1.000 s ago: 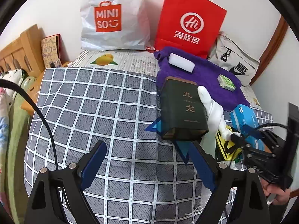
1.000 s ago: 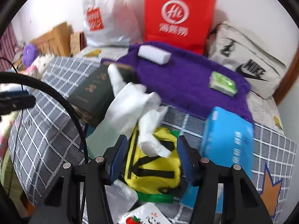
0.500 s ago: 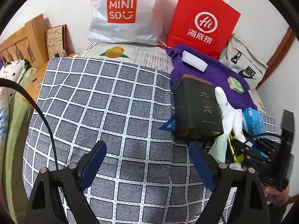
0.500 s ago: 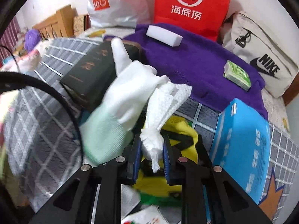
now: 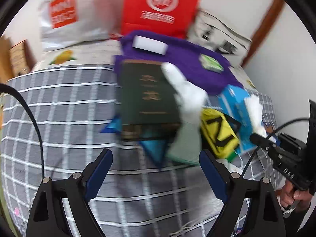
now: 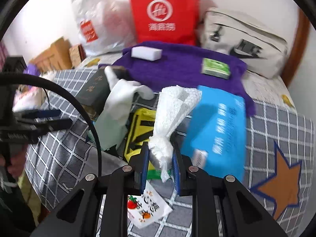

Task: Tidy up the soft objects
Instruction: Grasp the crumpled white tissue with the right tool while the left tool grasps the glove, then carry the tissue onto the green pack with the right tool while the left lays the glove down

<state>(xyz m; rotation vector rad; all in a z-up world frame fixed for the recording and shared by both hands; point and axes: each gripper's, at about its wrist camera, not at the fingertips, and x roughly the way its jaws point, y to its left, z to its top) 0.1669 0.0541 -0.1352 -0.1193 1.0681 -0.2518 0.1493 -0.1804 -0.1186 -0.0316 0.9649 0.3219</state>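
My right gripper (image 6: 160, 154) is shut on a white paper towel (image 6: 173, 108) and holds it lifted above a yellow pouch (image 6: 138, 130). The towel also shows in the left wrist view (image 5: 254, 110). A white and pale green glove (image 6: 118, 102) lies over a dark green box (image 6: 94, 88). A purple towel (image 6: 177, 69) at the back carries a white sponge (image 6: 146, 53) and a green packet (image 6: 215, 68). My left gripper (image 5: 156, 173) is open and empty over the checked bedcover, in front of the glove (image 5: 187, 118) and the box (image 5: 148, 98).
A blue tissue box (image 6: 217, 134) lies right of the pouch. A snack packet (image 6: 148, 207) lies under my right gripper. A Miniso bag (image 5: 63, 13), a red paper bag (image 5: 162, 6) and a Nike bag (image 6: 243, 41) stand along the wall. Wooden headboard at left.
My right gripper closed on the paper towel and lifted it clear of the glove, to the right. My left gripper swung right, toward the pile; it stayed open.
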